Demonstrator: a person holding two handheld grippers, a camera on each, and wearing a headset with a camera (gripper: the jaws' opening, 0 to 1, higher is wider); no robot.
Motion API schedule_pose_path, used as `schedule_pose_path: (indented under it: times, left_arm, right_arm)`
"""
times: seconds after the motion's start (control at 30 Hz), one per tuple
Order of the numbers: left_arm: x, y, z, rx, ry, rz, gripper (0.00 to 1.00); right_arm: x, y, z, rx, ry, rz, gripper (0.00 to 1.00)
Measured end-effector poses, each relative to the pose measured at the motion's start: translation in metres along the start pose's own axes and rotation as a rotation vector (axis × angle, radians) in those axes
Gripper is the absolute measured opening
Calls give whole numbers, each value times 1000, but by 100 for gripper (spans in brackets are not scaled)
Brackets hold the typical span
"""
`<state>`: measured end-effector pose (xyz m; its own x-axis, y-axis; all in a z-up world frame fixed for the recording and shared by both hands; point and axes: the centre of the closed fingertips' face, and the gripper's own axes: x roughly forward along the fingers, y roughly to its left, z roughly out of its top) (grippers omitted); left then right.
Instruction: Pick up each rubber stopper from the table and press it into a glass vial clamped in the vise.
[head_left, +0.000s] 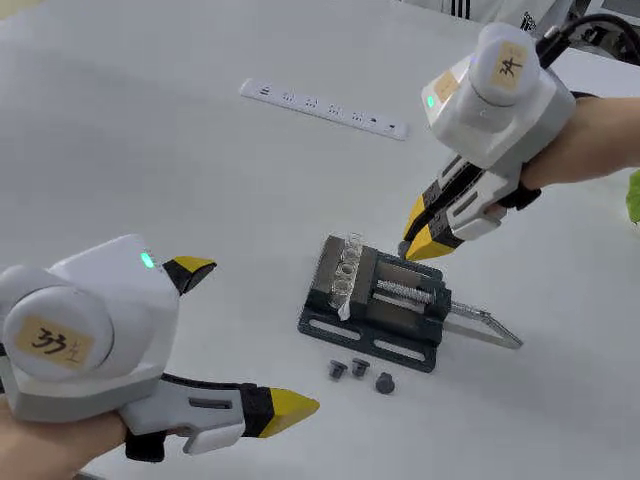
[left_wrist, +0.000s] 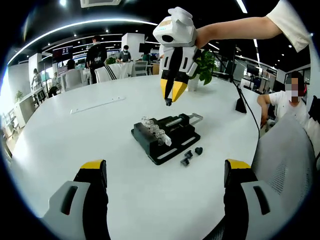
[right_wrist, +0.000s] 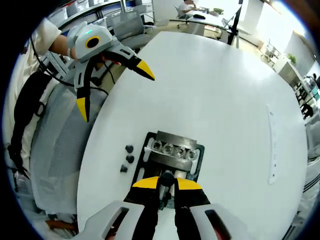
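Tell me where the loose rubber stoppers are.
Head view: the three stoppers lie on the table close beside the vise, between it and the left gripper.

Bright, even glow from ceiling strips (left_wrist: 100, 22); the vise (head_left: 375, 335) casts a faint shadow; fisheye edges bend.

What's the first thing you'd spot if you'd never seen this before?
You'd spot the black vise in the middle of the white table, gripping a row of glass vials. Over it the right gripper pinches a dark stopper, and three loose stoppers lie beside the vise.
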<state>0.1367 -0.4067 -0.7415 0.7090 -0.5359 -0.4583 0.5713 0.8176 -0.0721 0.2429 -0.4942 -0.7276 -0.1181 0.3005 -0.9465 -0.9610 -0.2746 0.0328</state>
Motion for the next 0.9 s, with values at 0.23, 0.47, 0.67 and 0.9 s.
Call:
schedule_pose_path:
  times: [0.23, 0.47, 0.67, 0.9]
  left_arm:
    - [4, 2, -2, -6, 2, -6, 97]
    - [9, 6, -5, -8, 7, -11, 97]
    - [13, 6, -6, -12, 13, -17, 97]
    - [15, 7, -8, -16, 21, -20, 97]
  right_arm:
    - [1, -17, 11, -7, -6, 1, 6]
    - [12, -22, 16, -17, -2, 13, 6]
    - [23, -28, 17, -15, -9, 24, 6]
    - [30, -34, 19, -19, -17, 28, 6]
